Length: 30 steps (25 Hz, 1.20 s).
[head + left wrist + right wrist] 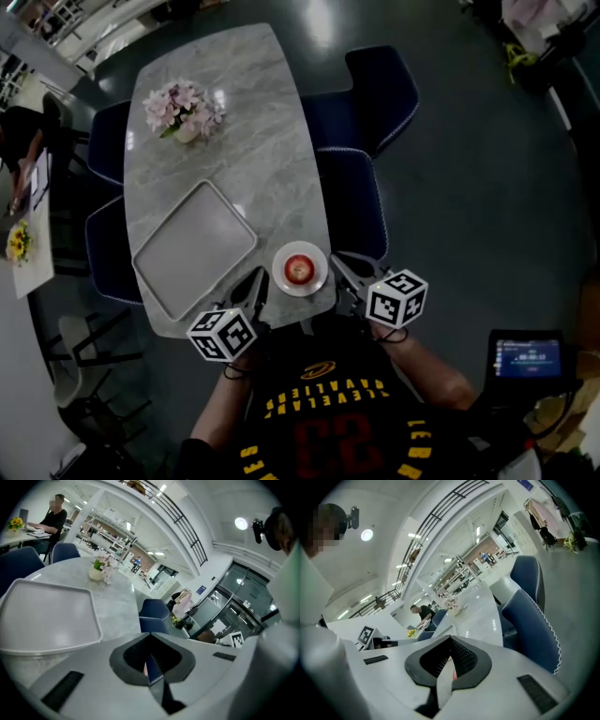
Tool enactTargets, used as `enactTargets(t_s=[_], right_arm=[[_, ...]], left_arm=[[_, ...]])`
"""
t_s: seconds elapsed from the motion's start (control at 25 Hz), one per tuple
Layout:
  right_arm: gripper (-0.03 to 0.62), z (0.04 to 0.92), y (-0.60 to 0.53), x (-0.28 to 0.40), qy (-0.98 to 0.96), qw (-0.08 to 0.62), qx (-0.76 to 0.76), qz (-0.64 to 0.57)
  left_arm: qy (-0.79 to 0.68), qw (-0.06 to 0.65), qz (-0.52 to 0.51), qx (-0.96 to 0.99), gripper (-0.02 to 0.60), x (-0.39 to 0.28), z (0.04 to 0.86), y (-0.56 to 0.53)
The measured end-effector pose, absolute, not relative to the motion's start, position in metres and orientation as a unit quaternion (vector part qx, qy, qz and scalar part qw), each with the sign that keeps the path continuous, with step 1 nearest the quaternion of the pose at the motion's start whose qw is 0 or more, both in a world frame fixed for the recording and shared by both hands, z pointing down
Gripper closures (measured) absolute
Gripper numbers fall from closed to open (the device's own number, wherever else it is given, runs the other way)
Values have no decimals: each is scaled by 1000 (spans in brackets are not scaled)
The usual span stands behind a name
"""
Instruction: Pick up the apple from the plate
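Room: we stand in a large bright hall with railings high overhead. A grey marble table (234, 122) lies below us, with blue chairs (380, 89) along its sides.
Far end: a bunch of pink flowers (183, 110) stands well beyond both sets of fingers.
Tray: a grey tray (192, 246) with nothing on it lies ahead of the left fingers and a little to their left.
Apple: the red apple (299, 269) sits in the middle of a white plate (318, 254) at the near edge of the table. It lies between the two sets of fingers, and nothing touches it.
Progress: we judge that no part of the pick is done, since the apple has not left the plate. One gripper must yet open, close round the apple and lift it.
Left gripper (255, 284): we hold it low, just to the left of the plate, pointing out over the tray. Its fingers are pressed together at the tips, with nothing between them.
Right gripper (339, 265): we hold it just to the right of the plate, at the table's corner, pointing along the table toward the flowers. Its fingers also meet, and it carries nothing.
Arms: both forearms are bent in close to the body, each hand behind its marker cube (222, 335).
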State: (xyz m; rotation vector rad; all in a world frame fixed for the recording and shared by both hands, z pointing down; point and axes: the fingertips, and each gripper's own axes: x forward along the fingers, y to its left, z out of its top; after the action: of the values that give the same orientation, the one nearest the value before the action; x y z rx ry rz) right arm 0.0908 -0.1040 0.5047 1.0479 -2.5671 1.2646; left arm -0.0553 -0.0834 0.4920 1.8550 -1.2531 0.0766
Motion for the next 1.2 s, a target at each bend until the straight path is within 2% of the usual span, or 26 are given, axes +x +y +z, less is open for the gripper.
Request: enactTargets(t_s=[0.32,0.6,0.96,1.2], right_arm=[[587,379,-94,91,-879,-24,356,317],[586,340,-111,98,-889,-51,366,272],[587,279,-100,85,-925,-75,365,79],[587,280,-86,89,-927,-78,359,75]], left_arm=[[-458,329,14,826,580,0,372,-61],[-420,299,4,857,580,26,353,-67],[-438,200,-15,877,580,24,302,-78],[-439,200,-21,876,580,36,303,-68]])
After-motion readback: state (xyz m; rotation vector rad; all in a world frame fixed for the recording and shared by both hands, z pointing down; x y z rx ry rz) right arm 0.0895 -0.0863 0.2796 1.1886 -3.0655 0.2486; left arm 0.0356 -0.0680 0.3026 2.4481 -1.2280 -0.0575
